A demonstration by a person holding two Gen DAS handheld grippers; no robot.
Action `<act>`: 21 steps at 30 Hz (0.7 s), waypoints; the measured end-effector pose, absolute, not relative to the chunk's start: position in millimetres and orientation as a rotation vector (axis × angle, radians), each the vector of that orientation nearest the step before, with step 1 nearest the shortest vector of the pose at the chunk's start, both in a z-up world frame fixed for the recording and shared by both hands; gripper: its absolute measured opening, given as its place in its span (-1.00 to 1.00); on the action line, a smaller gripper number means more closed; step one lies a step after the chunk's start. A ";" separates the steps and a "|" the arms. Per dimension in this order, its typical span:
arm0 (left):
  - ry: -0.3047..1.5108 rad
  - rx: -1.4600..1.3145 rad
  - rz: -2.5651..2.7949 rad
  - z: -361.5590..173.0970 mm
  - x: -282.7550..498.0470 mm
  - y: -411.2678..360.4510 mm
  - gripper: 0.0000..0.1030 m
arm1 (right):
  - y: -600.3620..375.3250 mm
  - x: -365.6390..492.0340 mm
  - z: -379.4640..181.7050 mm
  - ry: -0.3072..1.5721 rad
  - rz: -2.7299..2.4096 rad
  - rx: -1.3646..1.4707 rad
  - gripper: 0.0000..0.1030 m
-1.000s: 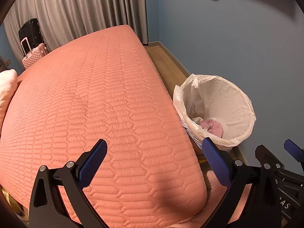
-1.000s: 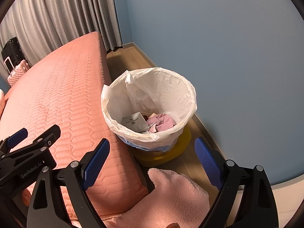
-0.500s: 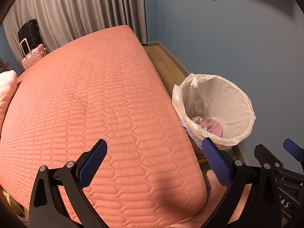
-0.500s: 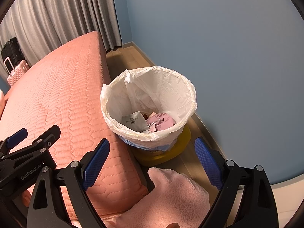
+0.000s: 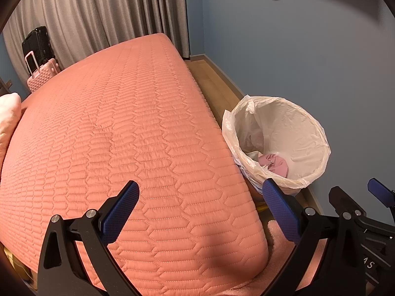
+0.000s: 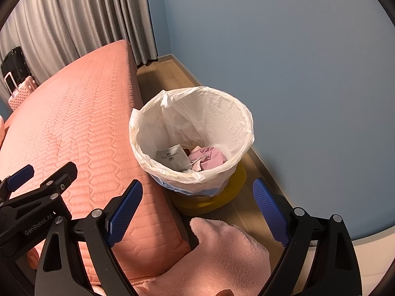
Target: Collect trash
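Note:
A yellow trash bin lined with a white plastic bag (image 6: pixel 229 113) (image 5: pixel 308 128) stands on the wood floor between the bed and the blue wall. Inside lie a grey-white wrapper (image 6: pixel 172 159) and crumpled pink trash (image 6: pixel 209 160) (image 5: pixel 275 164). My right gripper (image 6: pixel 197 206) hangs open just in front of the bin, nothing between its blue pads. Over the bed's near corner my left gripper (image 5: pixel 201 206) is open and empty too. Each gripper shows at the edge of the other's view.
A salmon quilted bed (image 5: pixel 111 135) (image 6: pixel 74 128) fills the left side. Pink fleece fabric (image 6: pixel 222 254) lies under the right gripper. Grey curtains (image 5: pixel 98 14), a pink suitcase (image 5: pixel 43 76) and a black one (image 5: pixel 37 42) stand beyond the bed. The blue wall (image 6: pixel 308 74) is close on the right.

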State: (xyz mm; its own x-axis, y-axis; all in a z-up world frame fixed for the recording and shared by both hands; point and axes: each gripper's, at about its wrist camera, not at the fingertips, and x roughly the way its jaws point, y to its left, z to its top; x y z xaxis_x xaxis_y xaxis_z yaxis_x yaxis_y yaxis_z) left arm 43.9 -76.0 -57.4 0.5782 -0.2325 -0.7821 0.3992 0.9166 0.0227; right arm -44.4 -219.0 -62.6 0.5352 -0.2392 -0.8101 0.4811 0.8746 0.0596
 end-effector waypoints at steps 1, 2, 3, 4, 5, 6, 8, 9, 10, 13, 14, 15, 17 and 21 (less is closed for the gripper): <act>0.881 0.205 -0.371 -57.4 44.2 -76.1 0.86 | -219.8 -44.8 -62.9 0.910 -0.436 0.297 0.71; 0.882 0.204 -0.371 -57.6 44.4 -75.8 0.86 | -220.0 -44.8 -62.5 0.909 -0.438 0.297 0.72; 0.881 0.206 -0.365 -57.8 44.6 -75.9 0.86 | -220.0 -44.5 -62.2 0.909 -0.439 0.294 0.90; 0.881 0.205 -0.364 -57.9 45.1 -76.0 0.86 | -220.1 -44.6 -62.1 0.909 -0.443 0.290 0.89; 0.884 0.203 -0.365 -57.8 45.4 -75.7 0.86 | -220.3 -44.9 -61.7 0.905 -0.446 0.286 0.90; 0.885 0.202 -0.364 -57.9 45.7 -75.5 0.86 | -220.7 -45.3 -61.6 0.903 -0.449 0.285 0.90; 0.882 0.204 -0.363 -57.5 45.0 -75.7 0.87 | -221.7 -45.3 -61.0 0.898 -0.452 0.284 0.90; 0.882 0.204 -0.363 -57.4 44.9 -75.9 0.86 | -222.1 -45.2 -60.9 0.898 -0.454 0.283 0.90; 0.882 0.204 -0.364 -57.4 44.9 -76.2 0.86 | -222.2 -44.7 -61.1 0.898 -0.454 0.283 0.90; 0.880 0.205 -0.363 -56.9 44.7 -75.9 0.86 | -221.8 -44.4 -61.0 0.900 -0.456 0.282 0.90; 0.881 0.204 -0.362 -57.1 44.9 -76.0 0.86 | -221.7 -44.5 -60.8 0.900 -0.457 0.283 0.90; 0.882 0.203 -0.361 -57.2 45.2 -75.6 0.86 | -221.9 -44.4 -60.8 0.901 -0.457 0.285 0.90; 0.883 0.203 -0.358 -57.4 45.5 -75.3 0.86 | -222.4 -44.3 -60.8 0.901 -0.460 0.285 0.89; 0.883 0.201 -0.357 -57.6 45.5 -75.1 0.86 | -222.4 -44.6 -60.7 0.898 -0.462 0.285 0.90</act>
State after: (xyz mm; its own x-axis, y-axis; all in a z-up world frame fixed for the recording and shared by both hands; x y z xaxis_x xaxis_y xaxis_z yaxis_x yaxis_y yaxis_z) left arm 45.5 -75.1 -57.6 0.5811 -0.2212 -0.7832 0.3852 0.9225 0.0253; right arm -44.6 -222.4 -60.7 0.5352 -0.2656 -0.8019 0.4985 0.8657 0.0460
